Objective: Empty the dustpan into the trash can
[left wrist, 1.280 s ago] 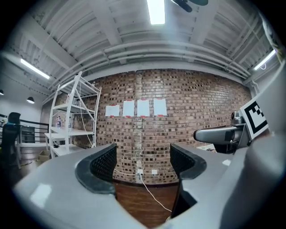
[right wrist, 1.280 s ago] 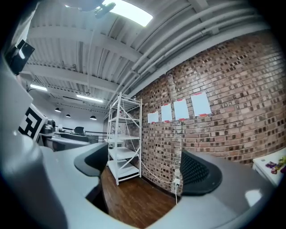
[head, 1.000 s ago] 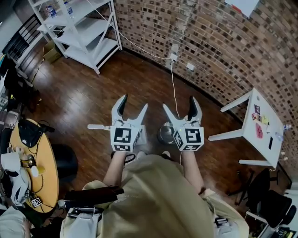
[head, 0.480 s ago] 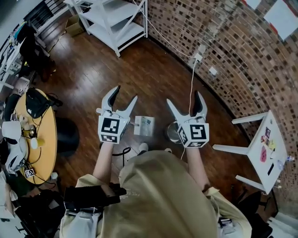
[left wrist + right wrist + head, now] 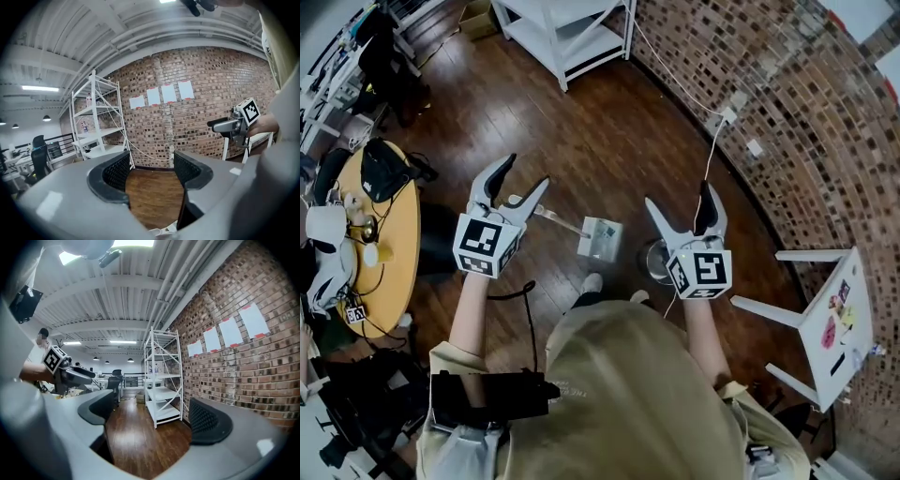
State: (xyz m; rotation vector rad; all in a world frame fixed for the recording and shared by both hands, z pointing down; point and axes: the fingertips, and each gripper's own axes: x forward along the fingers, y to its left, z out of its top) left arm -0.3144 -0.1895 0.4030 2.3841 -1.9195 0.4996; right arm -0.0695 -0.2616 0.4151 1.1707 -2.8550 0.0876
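Observation:
A white dustpan (image 5: 600, 238) lies on the wooden floor just ahead of the person's shoes, its long handle (image 5: 555, 219) pointing left. A small round metal trash can (image 5: 656, 261) stands right beside it. My left gripper (image 5: 522, 178) hangs above the floor left of the dustpan, open, with only floorboards between its jaws (image 5: 150, 171). My right gripper (image 5: 680, 202) is held over the trash can, also open and empty (image 5: 154, 420). Each gripper shows in the other's view: the right gripper (image 5: 234, 126) and the left gripper (image 5: 65, 371).
A brick wall (image 5: 787, 103) curves along the right, with a white cable (image 5: 712, 150) running down to the floor. A white shelf unit (image 5: 572, 28) stands at the top, a round wooden table (image 5: 398, 253) with clutter at the left, and a white table (image 5: 830, 309) at the right.
My left gripper has swung left, away from the dustpan, which now lies uncovered between the two grippers. The head view has turned, so the shelf and wall have shifted right.

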